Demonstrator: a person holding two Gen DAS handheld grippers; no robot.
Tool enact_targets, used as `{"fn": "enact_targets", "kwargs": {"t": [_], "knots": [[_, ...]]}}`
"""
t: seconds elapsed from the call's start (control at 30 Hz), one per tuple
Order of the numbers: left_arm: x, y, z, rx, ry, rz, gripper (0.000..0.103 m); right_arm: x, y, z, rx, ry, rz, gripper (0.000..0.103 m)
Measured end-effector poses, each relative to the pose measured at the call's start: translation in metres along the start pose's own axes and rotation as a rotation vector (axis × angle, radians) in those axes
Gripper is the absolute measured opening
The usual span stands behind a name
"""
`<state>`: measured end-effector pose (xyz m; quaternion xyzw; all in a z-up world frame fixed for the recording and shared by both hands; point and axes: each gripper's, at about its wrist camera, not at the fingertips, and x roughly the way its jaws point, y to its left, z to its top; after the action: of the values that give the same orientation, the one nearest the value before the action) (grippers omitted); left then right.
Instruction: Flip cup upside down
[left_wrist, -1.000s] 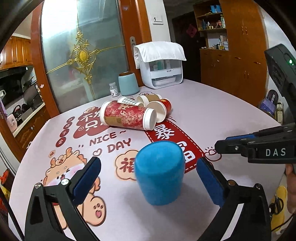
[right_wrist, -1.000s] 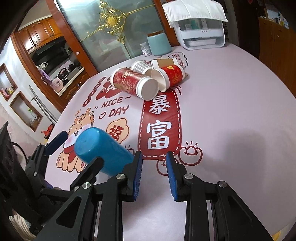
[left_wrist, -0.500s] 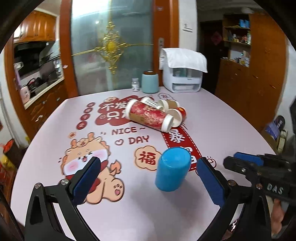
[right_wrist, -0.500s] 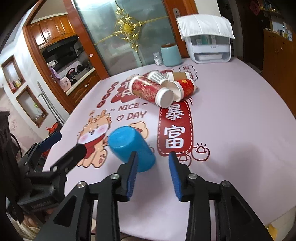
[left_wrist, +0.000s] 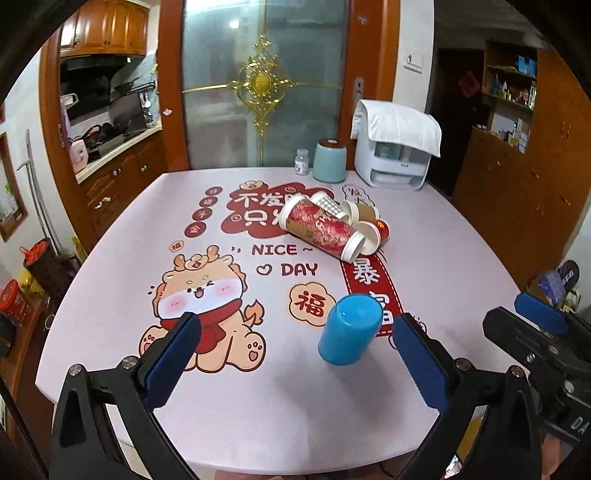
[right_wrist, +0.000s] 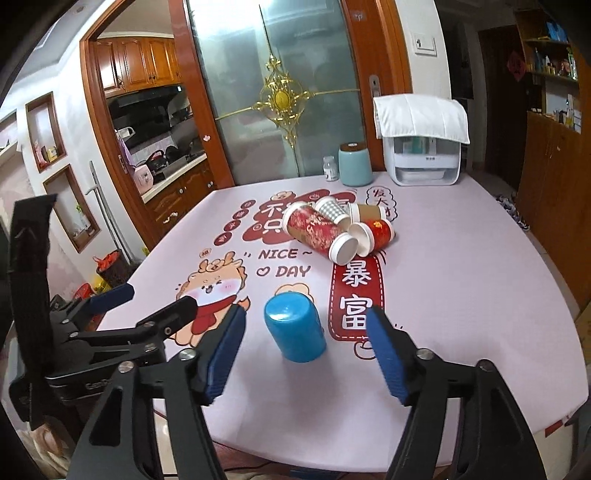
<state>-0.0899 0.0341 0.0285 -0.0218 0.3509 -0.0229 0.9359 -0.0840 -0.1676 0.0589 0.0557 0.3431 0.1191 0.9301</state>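
Both grippers backed off: left gripper (left_wrist: 295, 354) and right gripper (right_wrist: 304, 350) hang spread wide, holding nothing. Blue cup (right_wrist: 294, 326) sits upside down on the table (right_wrist: 461, 280) between them.

We see blue cup (left_wrist: 350, 334) base-up on table (left_wrist: 147, 236) | our left gripper (left_wrist: 295, 354) spread wide, cup between its pads, untouched | right gripper (left_wrist: 517, 325) at right edge | paper cups (left_wrist: 328, 227) lie beyond

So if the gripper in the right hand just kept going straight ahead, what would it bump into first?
Most likely the blue cup, standing bottom-up on the table between the right gripper's open fingers. Depth is hard to judge.
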Motion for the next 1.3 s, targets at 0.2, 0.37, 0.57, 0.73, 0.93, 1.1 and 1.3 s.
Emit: {"fn": "enact_targets", "kwargs": {"t": [0.2, 0.37, 0.57, 0.73, 0.93, 1.1, 1.3], "knots": [[-0.02, -0.002, -0.003, 0.006, -0.058, 0.029, 0.102, -0.024, 0.011, 0.001, -0.02, -0.035, -0.024, 0.082], [-0.026, -0.003, -0.006, 0.004, -0.067, 0.036, 0.102, -0.035, 0.017, -0.003, -0.033, -0.057, -0.039, 0.086], [-0.022, -0.005, -0.006, 0.0, -0.055, 0.042, 0.102, -0.036, 0.017, -0.006, -0.03, -0.063, -0.06, 0.087], [-0.02, -0.008, -0.005, 0.005, -0.053, 0.061, 0.102, -0.031, 0.01, -0.007, -0.016, -0.053, -0.067, 0.087], [-0.016, -0.009, -0.006, 0.006, -0.042, 0.068, 0.102, -0.025, 0.004, -0.007, -0.008, -0.045, -0.073, 0.087], [-0.012, -0.008, -0.004, 0.004, -0.035, 0.074, 0.102, -0.023, 0.003, -0.006, -0.006, -0.039, -0.072, 0.087], [-0.007, -0.007, -0.002, 0.001, -0.023, 0.075, 0.102, -0.02, 0.003, -0.006, -0.004, -0.033, -0.07, 0.087]]}}
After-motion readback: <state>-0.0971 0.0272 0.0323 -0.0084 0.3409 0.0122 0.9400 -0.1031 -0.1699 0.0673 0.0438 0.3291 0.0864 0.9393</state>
